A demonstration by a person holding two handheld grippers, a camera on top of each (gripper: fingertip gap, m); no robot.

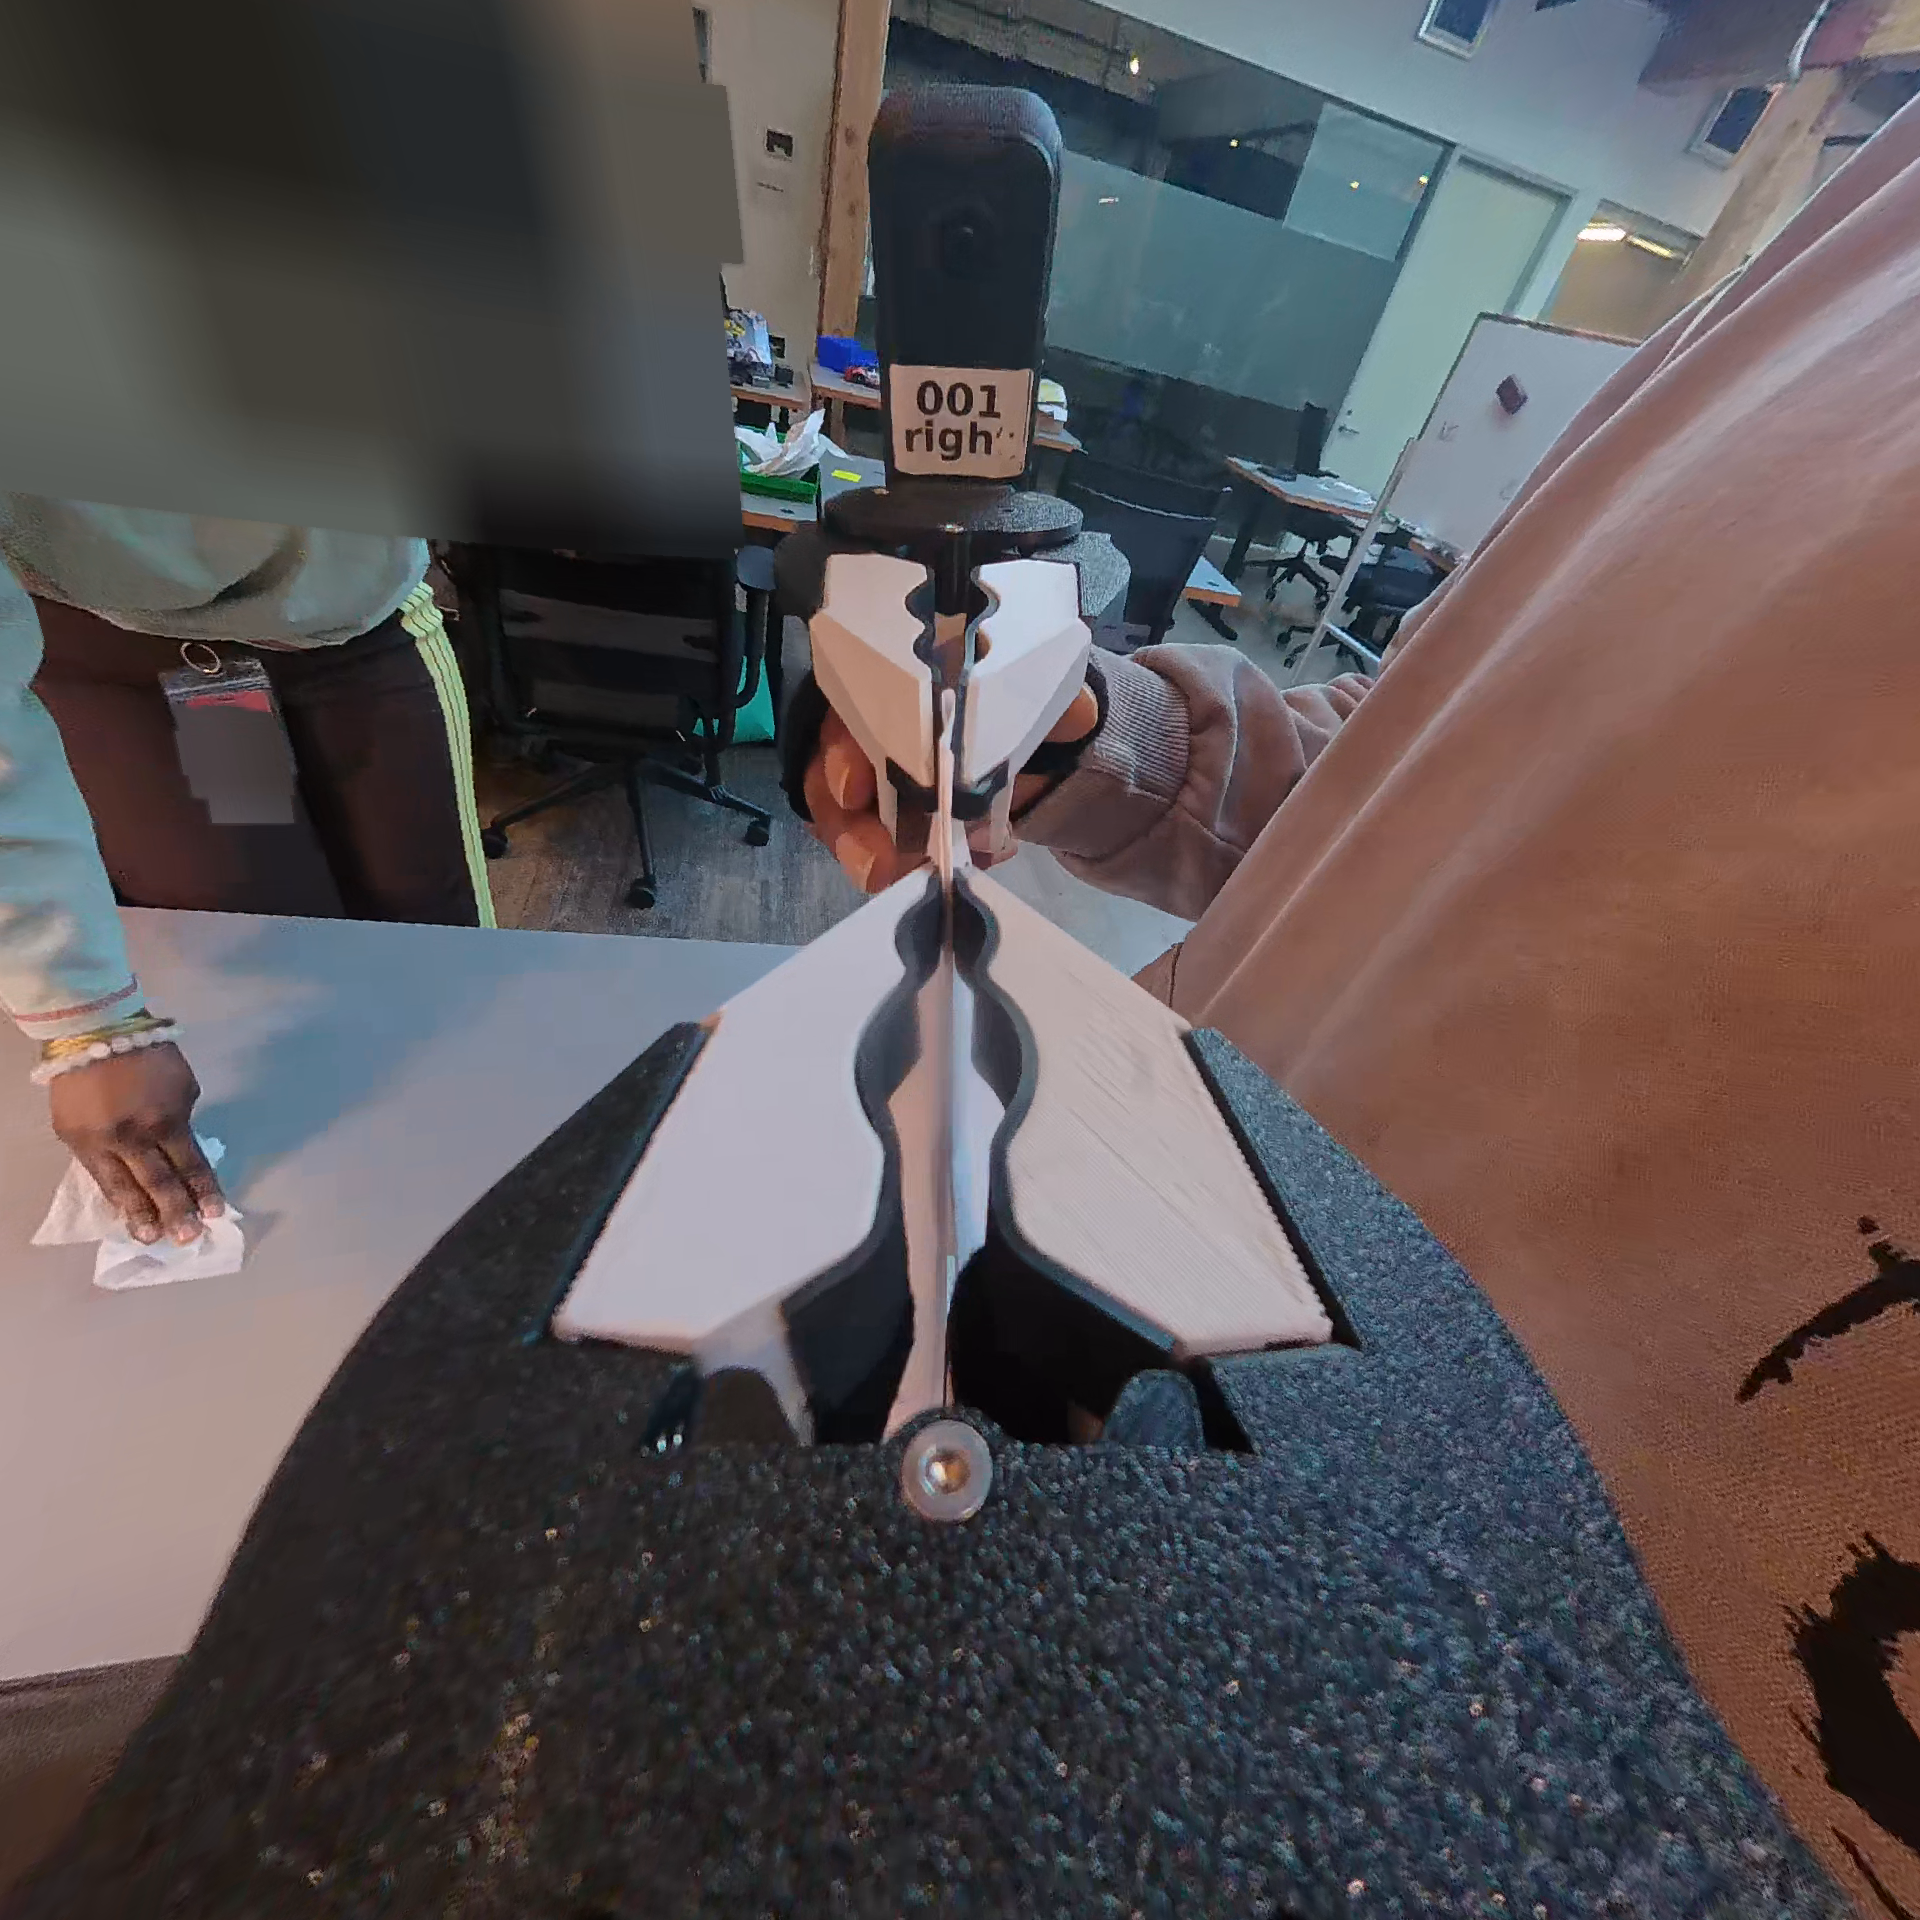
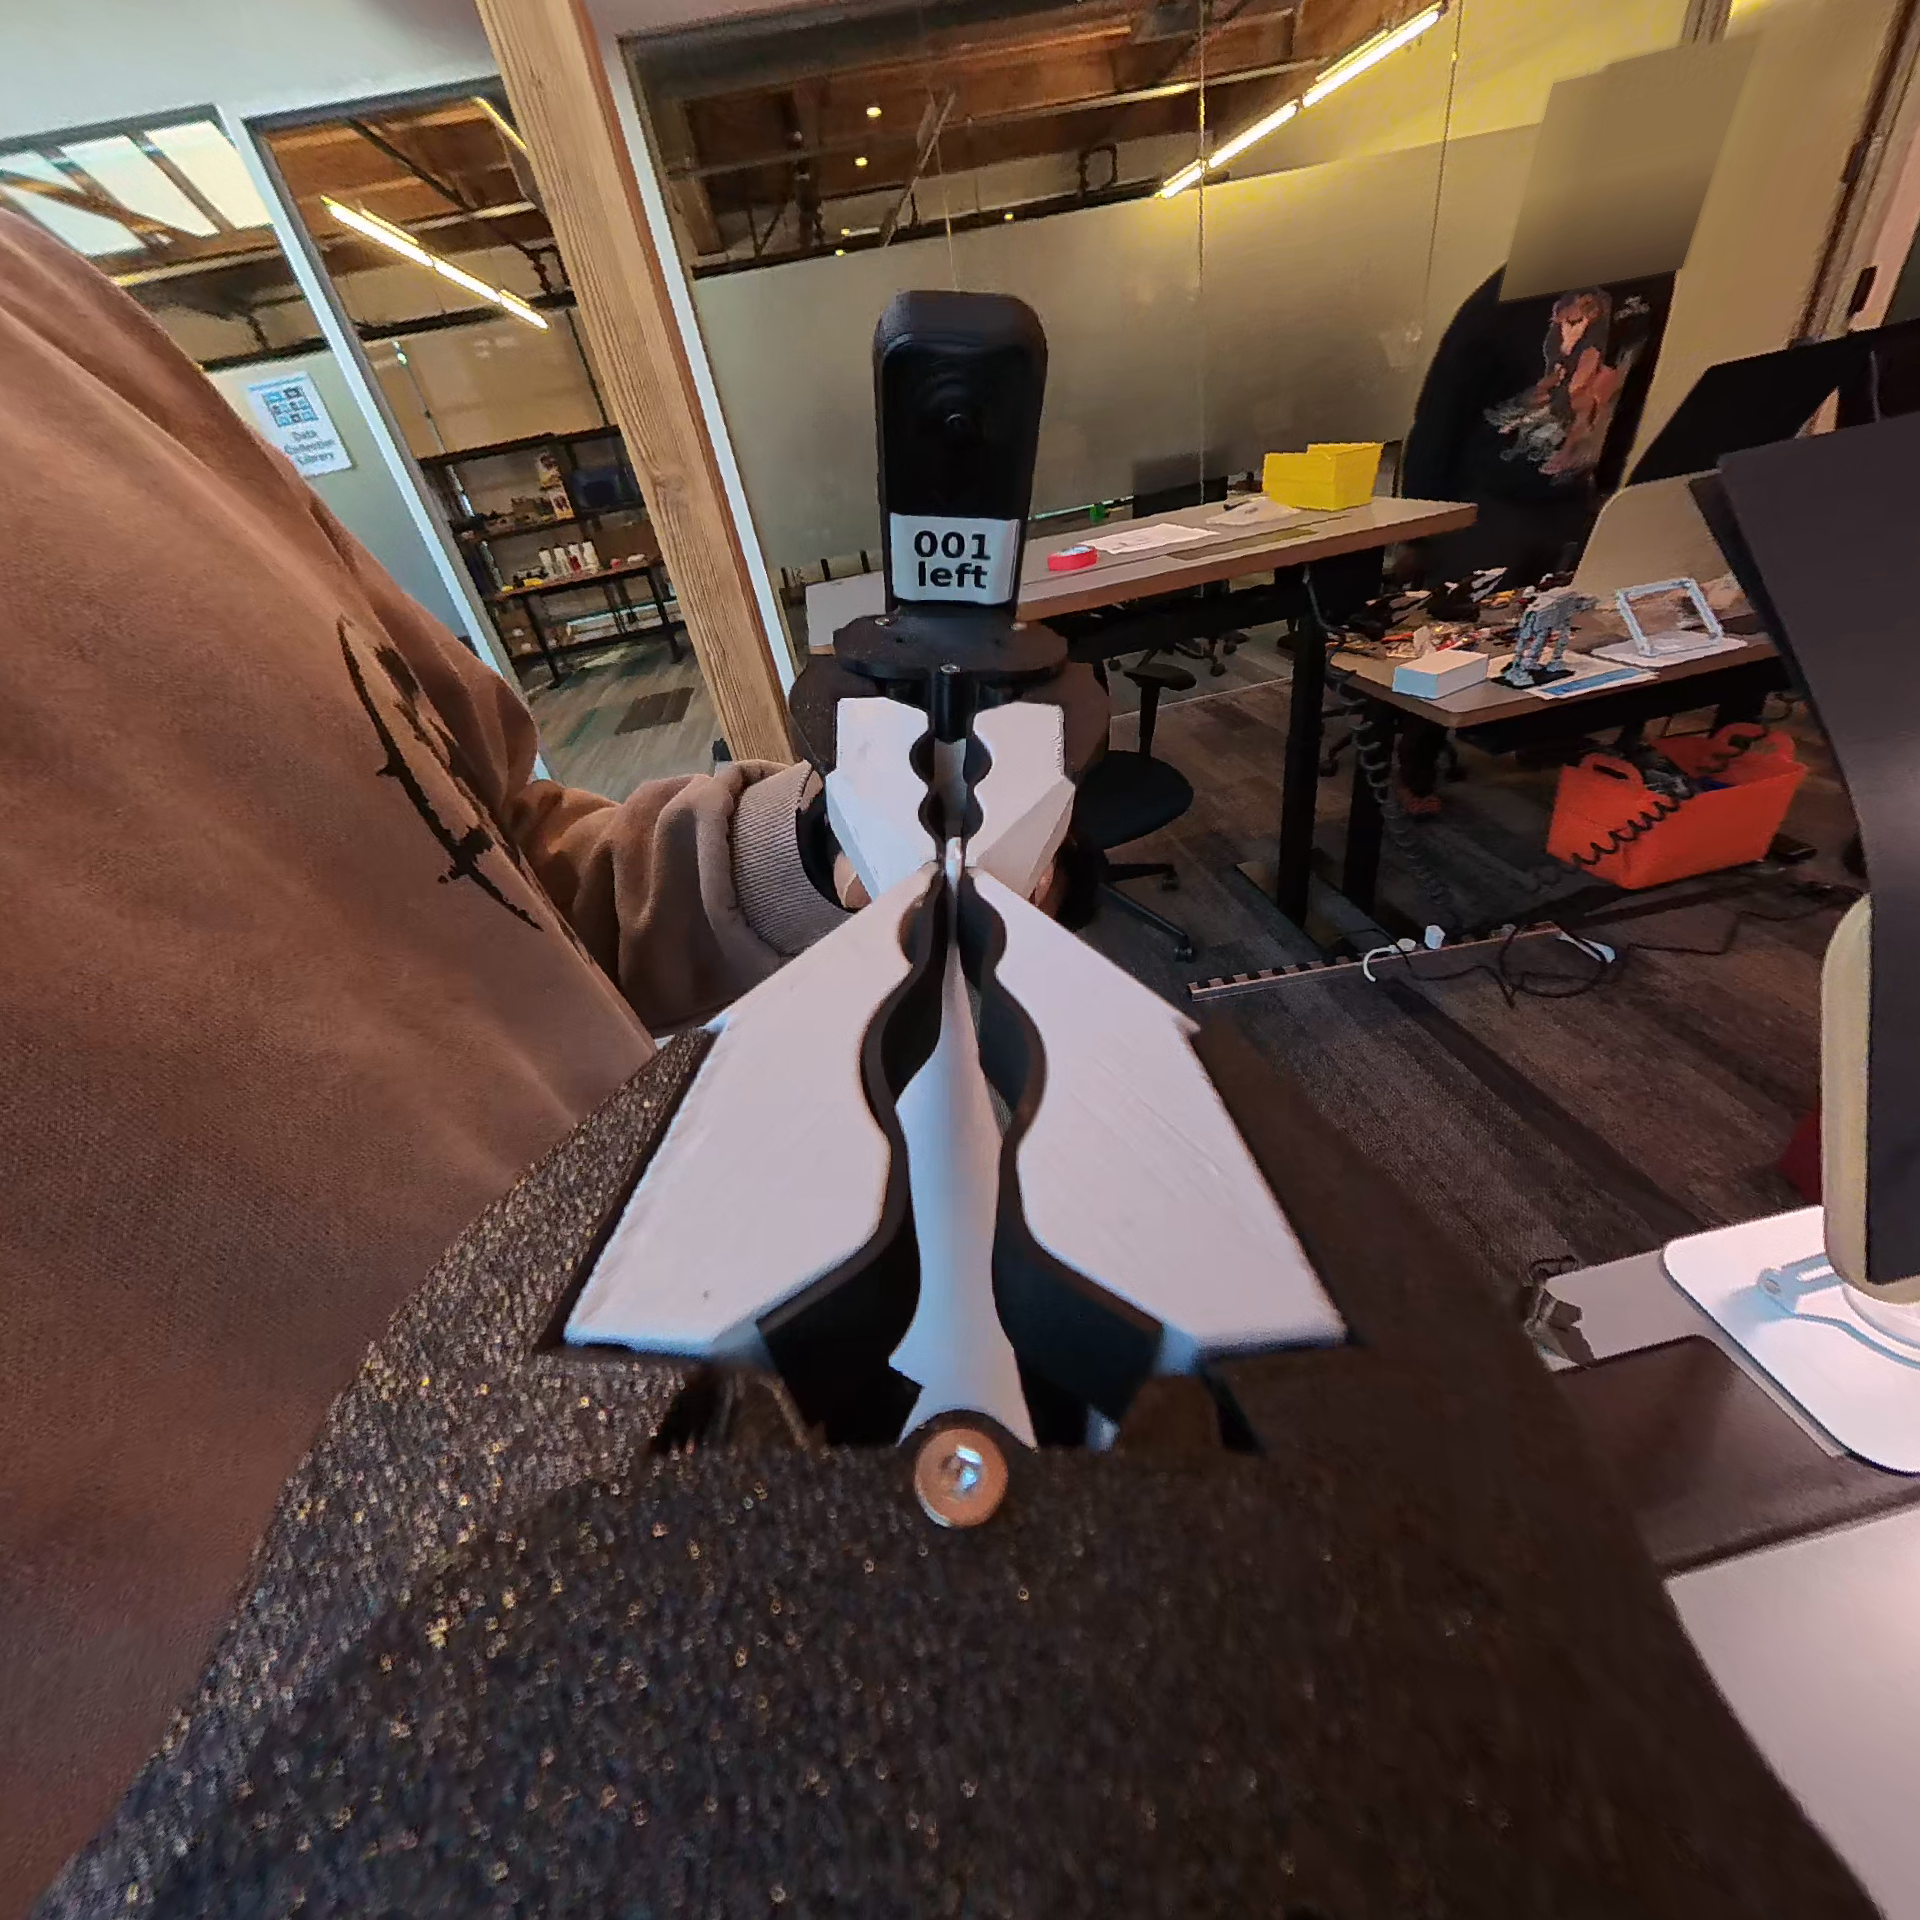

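Watching both wrist feeds remotely, nearest stuff first. In the left wrist view the left gripper [image 1: 951, 883] sits bottom centre, its white fingers pressed together along their whole length. The right gripper [image 1: 948, 826] points straight back at it, tips just about touching, and its fingers are squeezed closed too. There's a thin white sliver running down the seam of each pair. I honestly can't tell if that's the inner faces of the fingers or something paper-thin seen edge-on, so take that with a grain of salt.

A hand [image 1: 852, 790] is wrapped around the right gripper's handle, with the cuff of a brown sweatshirt [image 1: 1558, 935] behind it. The sweatshirt fills the whole right side of the frame. On top of that gripper is a black camera [image 1: 961, 239] with a white label.

At lower left is a grey table [image 1: 416, 1039]. Near its left edge another person's hand [image 1: 135, 1153] presses down on a crumpled white tissue [image 1: 156, 1247], well apart from both grippers.

In the right wrist view there's a white monitor base [image 2: 1787, 1340] at the lower right. Further back are an orange basket [image 2: 1673, 810] on the floor, a desk carrying a yellow bin [image 2: 1325, 473], and a wooden post [image 2: 634, 364] at upper left.
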